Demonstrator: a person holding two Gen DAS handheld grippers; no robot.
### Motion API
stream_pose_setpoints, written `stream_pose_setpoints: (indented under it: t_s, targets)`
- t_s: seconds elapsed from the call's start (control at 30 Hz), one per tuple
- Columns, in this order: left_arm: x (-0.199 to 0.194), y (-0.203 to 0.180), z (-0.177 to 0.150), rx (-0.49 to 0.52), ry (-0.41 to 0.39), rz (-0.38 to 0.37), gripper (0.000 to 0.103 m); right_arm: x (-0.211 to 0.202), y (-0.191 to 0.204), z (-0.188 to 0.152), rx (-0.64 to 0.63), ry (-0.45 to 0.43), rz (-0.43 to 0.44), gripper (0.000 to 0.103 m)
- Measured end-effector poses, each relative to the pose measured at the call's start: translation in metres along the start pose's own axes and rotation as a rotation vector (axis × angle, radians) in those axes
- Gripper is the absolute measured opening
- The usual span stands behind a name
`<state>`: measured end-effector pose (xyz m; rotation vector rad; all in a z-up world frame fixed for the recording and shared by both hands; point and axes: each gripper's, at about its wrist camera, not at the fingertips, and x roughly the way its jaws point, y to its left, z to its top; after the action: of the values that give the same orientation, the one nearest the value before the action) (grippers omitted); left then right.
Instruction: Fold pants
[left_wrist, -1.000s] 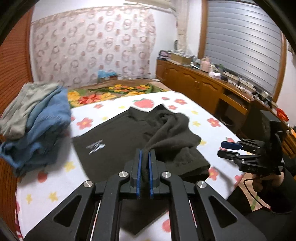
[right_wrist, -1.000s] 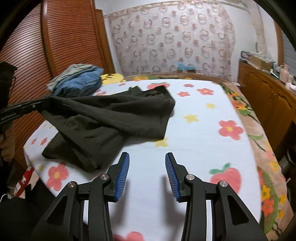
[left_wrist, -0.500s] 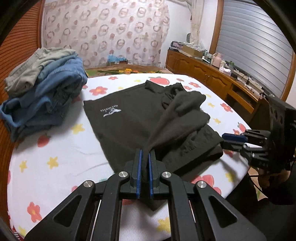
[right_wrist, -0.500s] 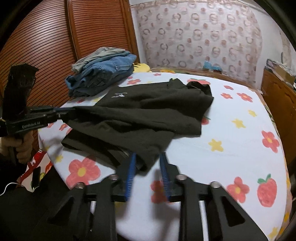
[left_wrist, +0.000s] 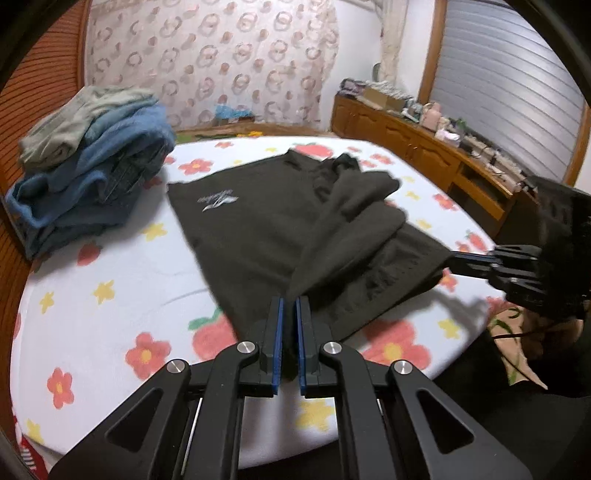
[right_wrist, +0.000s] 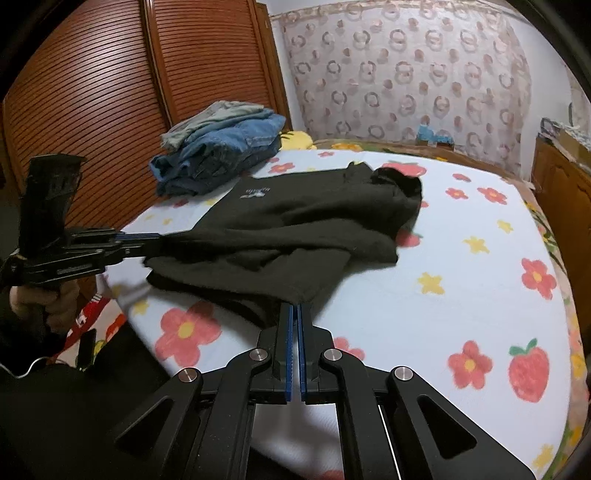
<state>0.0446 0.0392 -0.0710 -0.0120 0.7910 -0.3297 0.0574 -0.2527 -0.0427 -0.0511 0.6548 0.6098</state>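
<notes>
Dark pants (left_wrist: 258, 221) with a small white logo lie crumpled across the flowered bed (left_wrist: 110, 295). My left gripper (left_wrist: 289, 300) is shut on a lifted fold at the near edge of the fabric. In the right wrist view the pants (right_wrist: 295, 229) stretch from the left gripper (right_wrist: 147, 240), held by a hand (right_wrist: 48, 299), over to my right gripper (right_wrist: 295, 307). The right gripper's jaws are closing tight on a corner of the cloth, and its pads press on it. From the left wrist view the right gripper (left_wrist: 458, 258) pinches the pants' right edge.
A stack of folded blue jeans and grey clothes (left_wrist: 92, 173) sits on the bed's far left corner (right_wrist: 221, 147). A wooden cabinet (left_wrist: 424, 147) with clutter on top runs along the right wall. Louvred wardrobe doors (right_wrist: 92, 92) stand to the left.
The right gripper swung left to the pants and closed on their near corner. The left gripper, still holding its fold, sank and pulled back toward the bed's edge.
</notes>
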Motion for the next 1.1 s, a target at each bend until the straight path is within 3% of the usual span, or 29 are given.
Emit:
stream_pose_setpoints:
  t_s: [0.23, 0.47, 0.57, 0.67, 0.77, 0.8, 0.9, 1.1]
  targets:
    - [0.005, 0.009, -0.011, -0.031, 0.024, 0.000, 0.008, 0.004, 0.000, -0.001, 0.006, 0.029, -0.001, 0.002]
    - [0.000, 0.011, -0.007, -0.030, 0.007, 0.009, 0.008, -0.012, -0.001, 0.006, 0.007, -0.003, -0.017, 0.002]
    - [-0.003, 0.012, -0.002, -0.027, 0.001, 0.026, 0.018, -0.017, -0.005, 0.008, 0.005, -0.016, -0.038, 0.002]
    - [-0.003, 0.015, 0.005, -0.020, -0.003, 0.052, 0.043, -0.016, -0.011, 0.011, 0.011, -0.017, -0.061, 0.003]
    - [-0.001, 0.019, 0.015, -0.016, -0.017, 0.071, 0.052, -0.013, -0.014, 0.015, 0.008, -0.017, -0.078, 0.006]
    - [0.000, 0.020, 0.018, -0.011, -0.023, 0.080, 0.064, -0.011, -0.015, 0.017, 0.007, -0.018, -0.080, 0.008]
    - [0.004, 0.023, 0.026, -0.004, -0.039, 0.088, 0.077, -0.001, -0.019, 0.024, 0.006, -0.008, -0.104, 0.022]
    - [0.021, 0.030, 0.039, 0.018, -0.033, 0.117, 0.078, 0.023, -0.029, 0.039, -0.001, 0.033, -0.124, 0.029]
